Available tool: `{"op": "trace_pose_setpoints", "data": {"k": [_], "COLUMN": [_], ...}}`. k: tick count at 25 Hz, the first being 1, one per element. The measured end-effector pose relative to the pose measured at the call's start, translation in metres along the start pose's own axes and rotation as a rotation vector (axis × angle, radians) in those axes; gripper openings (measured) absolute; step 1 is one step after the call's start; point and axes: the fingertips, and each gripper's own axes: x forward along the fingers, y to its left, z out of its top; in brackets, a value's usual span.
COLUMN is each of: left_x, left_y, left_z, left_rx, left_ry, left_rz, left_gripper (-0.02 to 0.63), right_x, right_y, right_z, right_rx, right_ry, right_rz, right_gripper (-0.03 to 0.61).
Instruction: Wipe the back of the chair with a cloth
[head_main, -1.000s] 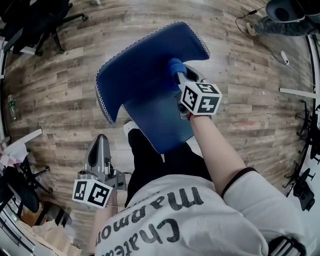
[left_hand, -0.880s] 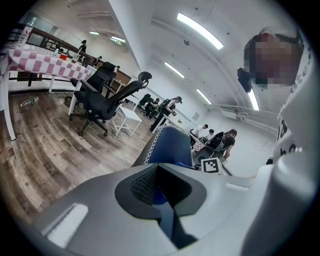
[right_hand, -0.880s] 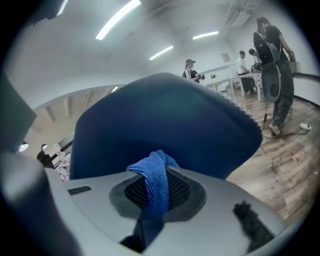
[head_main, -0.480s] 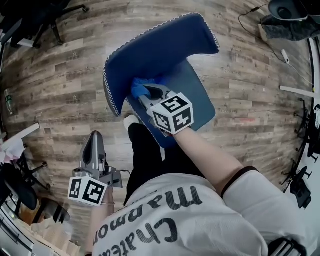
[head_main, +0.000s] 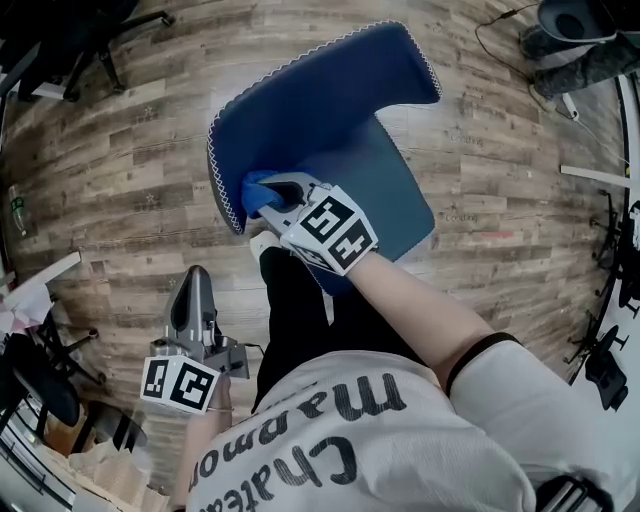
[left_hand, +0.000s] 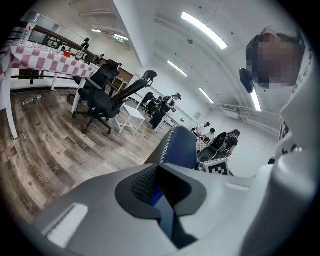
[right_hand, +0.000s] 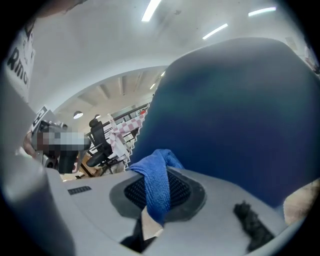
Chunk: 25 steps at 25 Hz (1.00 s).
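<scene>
The right tool (head_main: 270, 196) is closed on a blue terry cloth (head_main: 251, 186). In the right gripper view a fold of the cloth stands up from between the two jaws and hangs over their ribbed pads. Right behind it, the dark blue chair back (head_main: 310, 100) fills most of that view. From the head view, the cloth lies against the chair at its left side. It sits just inside the white stitched edge (head_main: 212, 165), low down where the back curves into the seat (head_main: 385, 195). The tool's marker cube (head_main: 330, 233) sits over the seat, and the person's bare forearm (head_main: 425, 315) runs back from it toward a white printed T-shirt (head_main: 380, 440).

The left tool (head_main: 196, 285) is held low at the person's left side, well apart from the chair. It points up over the wood-plank floor (head_main: 120, 190). In the left gripper view its jaws are together with nothing gripped, and the chair's blue edge shows beyond them.

The person's black trouser leg (head_main: 295, 310) and a pale shoe (head_main: 262, 244) show just below the seat's near corner. A black office chair (head_main: 70, 40) stands at the upper left of the head view. The left gripper view shows more office chairs and a surface with a red-checked cover, farther off in the room.
</scene>
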Motion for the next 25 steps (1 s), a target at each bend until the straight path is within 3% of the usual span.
{"op": "trace_pose_setpoints", "data": {"k": [8,16,25], "left_x": [0.011,0.026,0.045], "left_y": [-0.016,-0.036,-0.050], "left_z": [-0.011,-0.016,-0.019], "left_rx": [0.007,0.022,0.042], "left_ry": [0.031,0.046,0.085], "left_rz": [-0.025,-0.033,-0.060], "left_gripper": [0.003,0.003,0.003], "right_x": [-0.007,-0.047,-0.103], "right_y": [-0.041,-0.148,-0.226], "right_z": [0.002,-0.004,-0.012], "right_rx": [-0.062,-0.017,0.025], "right_ry": [0.002,0.014,0.021], "right_rz": [-0.070,-0.272,-0.454], "right_gripper": [0.049,0.049,0.049]}}
